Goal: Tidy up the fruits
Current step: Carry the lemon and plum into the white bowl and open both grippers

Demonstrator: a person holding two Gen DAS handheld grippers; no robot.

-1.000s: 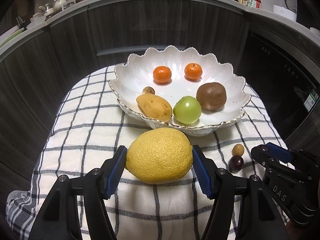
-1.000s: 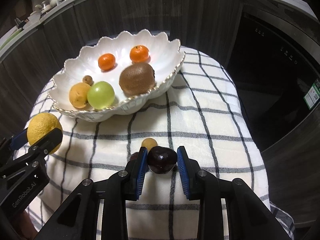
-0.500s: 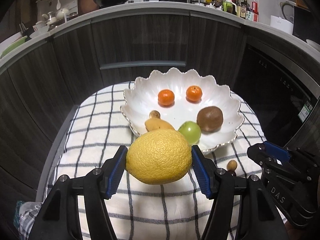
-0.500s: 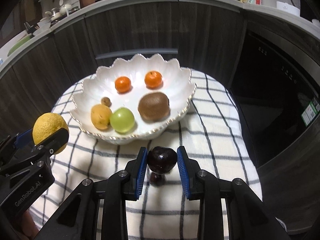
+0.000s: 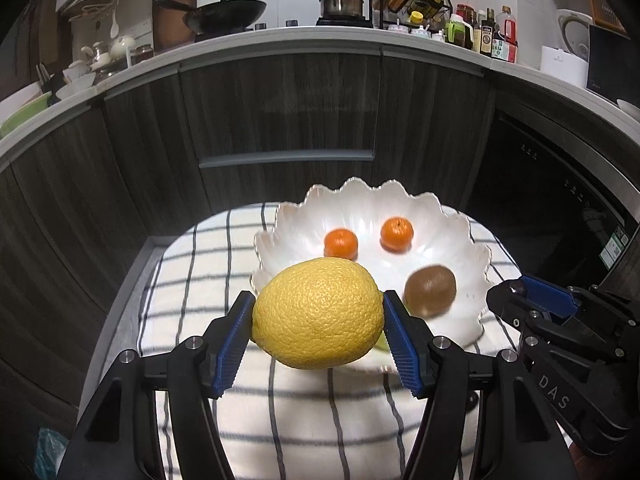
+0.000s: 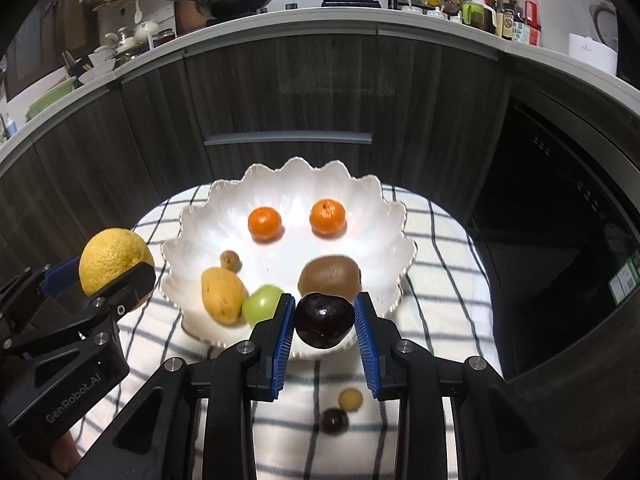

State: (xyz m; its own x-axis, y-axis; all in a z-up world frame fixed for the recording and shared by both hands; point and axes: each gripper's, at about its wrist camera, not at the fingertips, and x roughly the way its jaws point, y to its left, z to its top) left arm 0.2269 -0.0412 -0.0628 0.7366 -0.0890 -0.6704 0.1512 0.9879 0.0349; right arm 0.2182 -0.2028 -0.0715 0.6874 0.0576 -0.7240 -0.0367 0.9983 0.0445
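My left gripper is shut on a large yellow citrus fruit, held in the air before the near rim of a white scalloped bowl. My right gripper is shut on a dark purple plum, also lifted in front of the bowl. The bowl holds two mandarins, a kiwi, a green fruit, a yellow mango-like fruit and a small brown fruit. On the cloth below lie a second dark plum and a small tan fruit.
The bowl sits on a white checked cloth over a small round table. Dark cabinet fronts curve close behind it. A dark oven front stands at the right. The counter above carries a wok, a pot and bottles.
Both grippers have risen with their fruit and tipped up, so the bowl sits lower and farther in view. The citrus and the plum have left the cloth.
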